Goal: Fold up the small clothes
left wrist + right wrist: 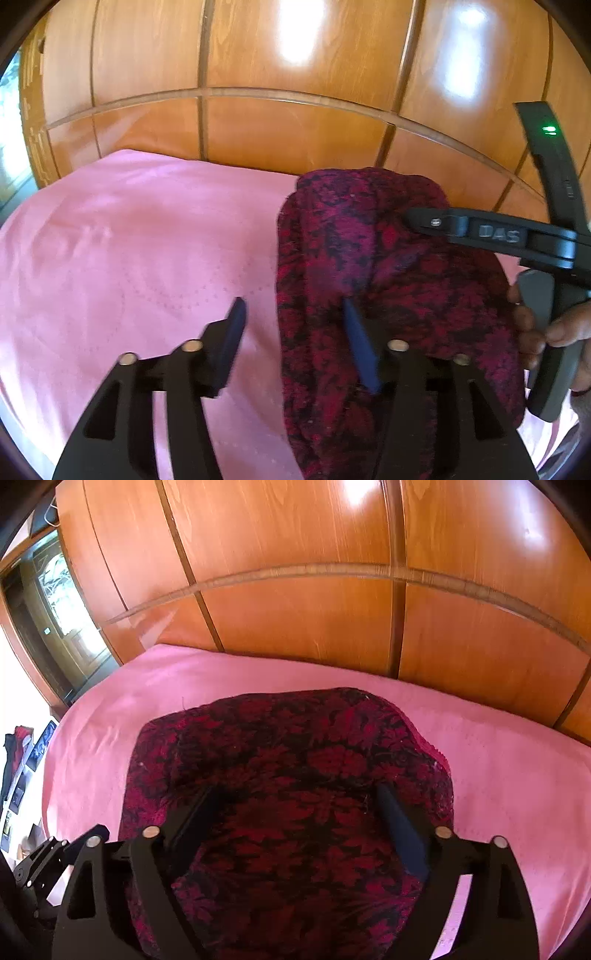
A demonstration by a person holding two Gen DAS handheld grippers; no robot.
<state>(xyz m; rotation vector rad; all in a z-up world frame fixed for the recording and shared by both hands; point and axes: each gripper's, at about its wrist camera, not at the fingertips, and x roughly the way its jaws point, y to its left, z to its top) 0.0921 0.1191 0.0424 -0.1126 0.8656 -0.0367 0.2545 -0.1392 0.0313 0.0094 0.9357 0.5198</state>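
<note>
Left wrist view shows the left claw (pixel 293 314) with its two fingers spread wide and nothing between them. One finger sits over the pink sheet (pixel 129 240), the other over the edge of the red and black cloth (pixel 388 258). The cloth lies bunched on the sheet, near the wooden wall (pixel 295 92). The right claw (pixel 299 805) is spread wide too, right over the middle of the cloth (pixel 295 757), which lies under and between its fingers.
</note>
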